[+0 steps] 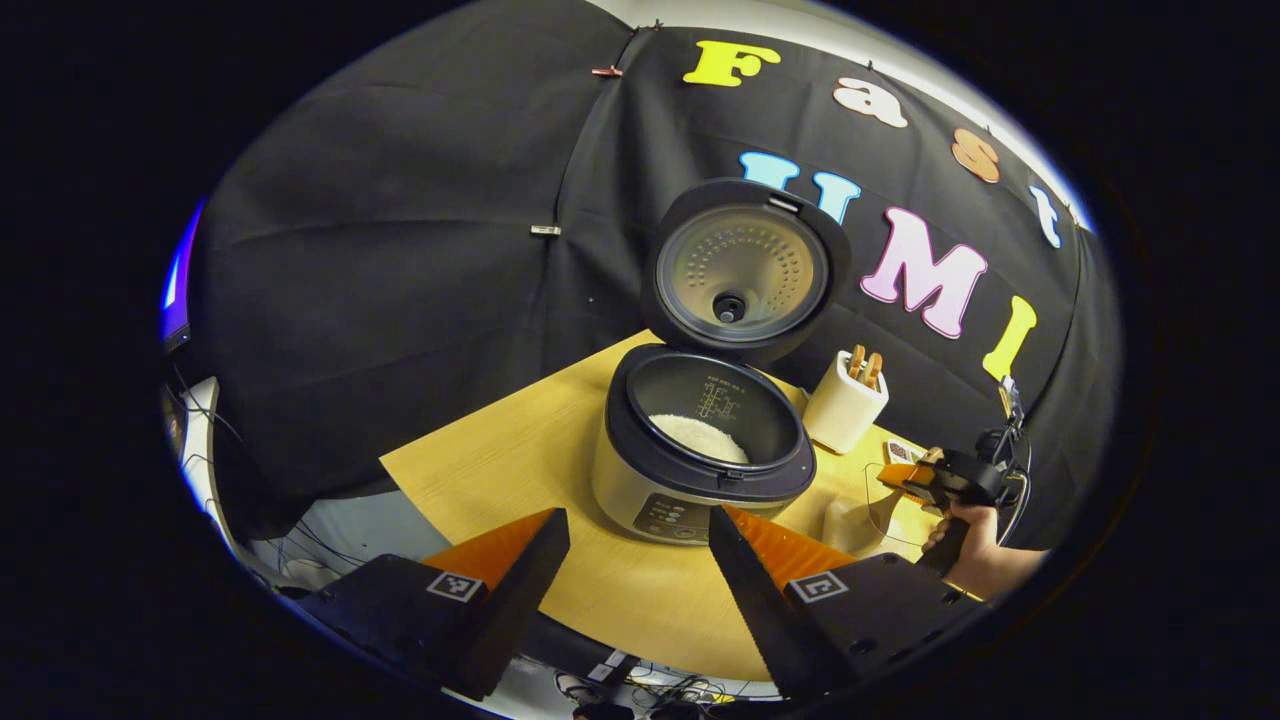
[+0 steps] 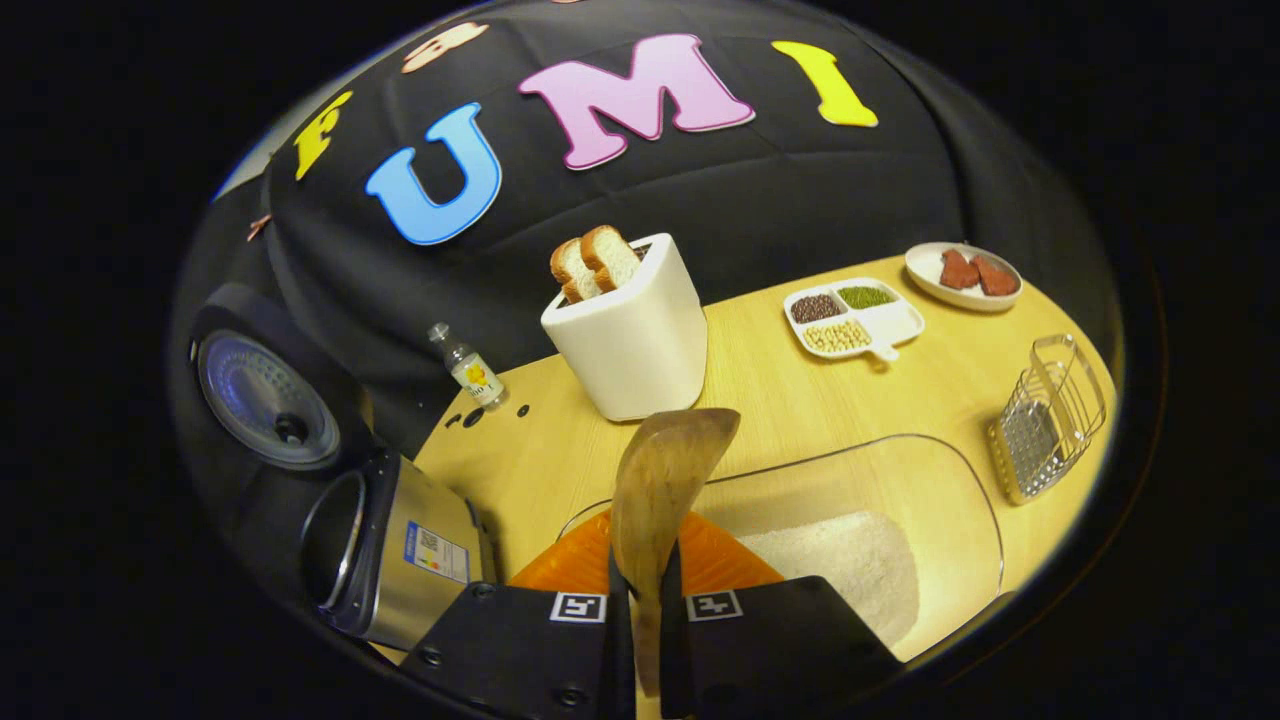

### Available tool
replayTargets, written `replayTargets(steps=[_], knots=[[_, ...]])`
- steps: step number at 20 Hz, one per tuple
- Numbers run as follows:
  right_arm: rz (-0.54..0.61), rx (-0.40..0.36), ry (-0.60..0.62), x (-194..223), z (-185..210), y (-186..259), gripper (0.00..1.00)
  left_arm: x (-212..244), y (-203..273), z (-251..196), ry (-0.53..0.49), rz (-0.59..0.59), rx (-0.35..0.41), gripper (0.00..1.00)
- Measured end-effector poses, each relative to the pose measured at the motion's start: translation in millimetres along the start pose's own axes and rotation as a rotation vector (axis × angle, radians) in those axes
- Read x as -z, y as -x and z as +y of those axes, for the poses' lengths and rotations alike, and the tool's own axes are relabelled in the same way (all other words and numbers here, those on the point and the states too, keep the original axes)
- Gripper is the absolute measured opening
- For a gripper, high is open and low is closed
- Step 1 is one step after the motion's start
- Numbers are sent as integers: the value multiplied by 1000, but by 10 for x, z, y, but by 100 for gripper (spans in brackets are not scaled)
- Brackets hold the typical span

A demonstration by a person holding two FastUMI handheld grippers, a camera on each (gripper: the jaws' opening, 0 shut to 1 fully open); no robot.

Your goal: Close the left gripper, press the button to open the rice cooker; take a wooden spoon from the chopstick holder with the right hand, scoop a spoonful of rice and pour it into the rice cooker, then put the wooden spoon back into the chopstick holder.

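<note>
The rice cooker (image 1: 700, 450) stands lid-up on the bench (image 1: 500, 465), some rice already in its pot. The left tool (image 1: 640, 580) hangs spread before it. The right tool (image 2: 645, 610) pinches the wooden spoon (image 2: 665, 470) over the clear rice container (image 2: 850, 520), its bowl apparently empty. Judged step: scooping. Next, the bowl must dip into the rice (image 2: 840, 560), then travel level to the cooker.

A small clear bottle (image 2: 467, 367) with a yellow label stood upright near the back of the wooden desk (image 2: 760, 400). Further right lay a white divided dish (image 2: 893, 322) holding dark, green and pale beans in separate compartments. Beyond it sat a small round plate (image 2: 930, 277) with two reddish pieces. A wire rack (image 2: 1050, 415) rested at the desk's right edge.
</note>
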State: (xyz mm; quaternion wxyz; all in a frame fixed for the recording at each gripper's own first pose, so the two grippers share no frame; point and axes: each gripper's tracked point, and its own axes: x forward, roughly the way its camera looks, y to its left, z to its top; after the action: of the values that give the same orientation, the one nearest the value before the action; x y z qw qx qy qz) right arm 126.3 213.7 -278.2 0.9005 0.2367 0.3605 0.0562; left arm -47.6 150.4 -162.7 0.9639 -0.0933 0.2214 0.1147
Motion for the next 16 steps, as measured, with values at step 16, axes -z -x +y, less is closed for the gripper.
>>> replayTargets(steps=[16], knots=[[-77, 44, -382, -529, -600, 681, 14, -185, 191, -227, -41, -46, 118, 95]])
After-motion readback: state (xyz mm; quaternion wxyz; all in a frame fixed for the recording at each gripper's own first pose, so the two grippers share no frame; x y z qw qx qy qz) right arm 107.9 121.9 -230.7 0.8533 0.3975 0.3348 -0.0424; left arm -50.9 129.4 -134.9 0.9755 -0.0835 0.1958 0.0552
